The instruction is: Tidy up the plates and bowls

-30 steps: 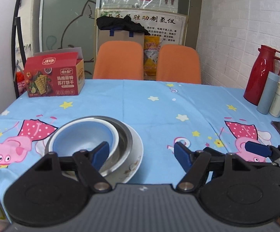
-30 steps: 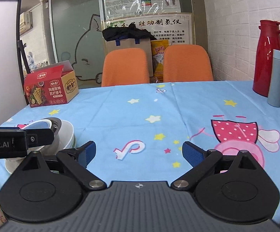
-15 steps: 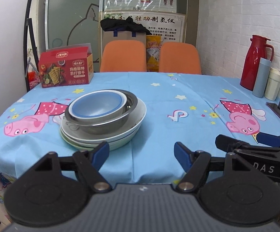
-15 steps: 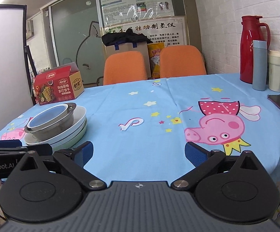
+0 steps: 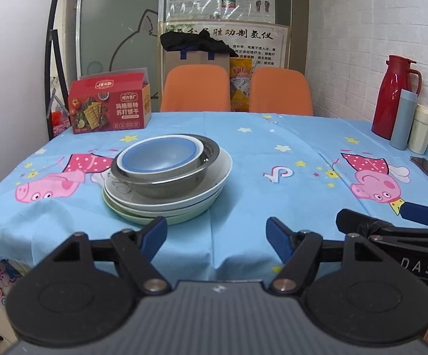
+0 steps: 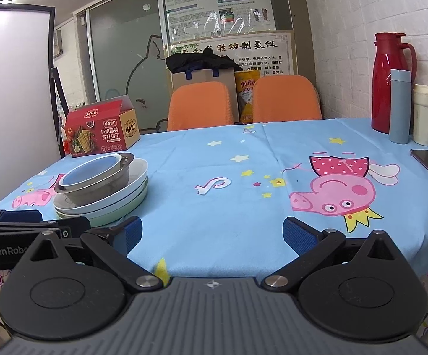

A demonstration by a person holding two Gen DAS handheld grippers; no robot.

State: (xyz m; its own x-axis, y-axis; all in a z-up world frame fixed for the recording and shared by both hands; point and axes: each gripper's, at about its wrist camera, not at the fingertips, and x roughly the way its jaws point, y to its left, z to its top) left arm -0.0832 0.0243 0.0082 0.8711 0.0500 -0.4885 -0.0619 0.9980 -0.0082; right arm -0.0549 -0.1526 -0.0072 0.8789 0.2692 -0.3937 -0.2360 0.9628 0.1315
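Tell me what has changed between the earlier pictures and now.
Both grippers drew back from the table: the left gripper, earlier right over the stack of plates and bowls, is now at the near table edge; the right gripper also retreated. Both remain open and empty. The stack did not move.

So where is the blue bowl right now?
The blue bowl sits inside the metal bowl on top of the plates, on the left side of the table in both views, near the red box.

Blue pig-patterned tablecloth [image 5: 243,159]
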